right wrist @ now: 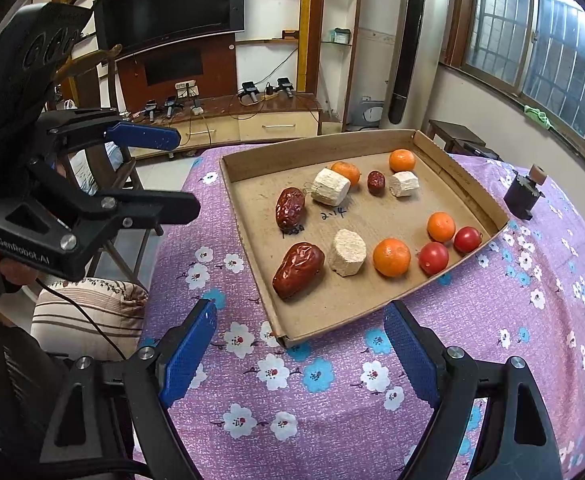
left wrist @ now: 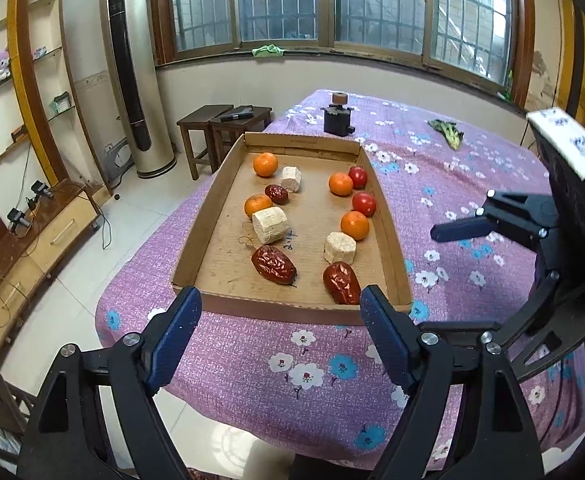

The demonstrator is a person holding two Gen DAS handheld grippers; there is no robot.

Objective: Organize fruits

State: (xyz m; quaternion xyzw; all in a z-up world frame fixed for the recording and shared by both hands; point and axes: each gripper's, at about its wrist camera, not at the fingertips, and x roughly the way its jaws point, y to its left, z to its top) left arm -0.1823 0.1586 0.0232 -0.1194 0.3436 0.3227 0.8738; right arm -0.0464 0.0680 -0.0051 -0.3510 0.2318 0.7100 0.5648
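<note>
A shallow cardboard tray (left wrist: 388,240) (right wrist: 252,220) lies on the purple flowered tablecloth. It holds several oranges (left wrist: 354,225) (right wrist: 391,257), two red tomatoes (left wrist: 364,203) (right wrist: 433,257), three red dates (left wrist: 273,264) (right wrist: 298,270) and three pale cut chunks (left wrist: 269,224) (right wrist: 347,252). My left gripper (left wrist: 280,320) is open and empty, just short of the tray's near edge. My right gripper (right wrist: 300,340) is open and empty at the tray's near corner. Each gripper also shows in the other's view, the right one (left wrist: 468,232) and the left one (right wrist: 180,172).
A small black block with a brown roll (left wrist: 337,116) (right wrist: 524,194) stands beyond the tray. A green leafy scrap (left wrist: 448,134) lies at the far right of the table. Dark stools (left wrist: 224,128), a tall air conditioner (left wrist: 136,76) and a chair (right wrist: 108,184) stand around the table.
</note>
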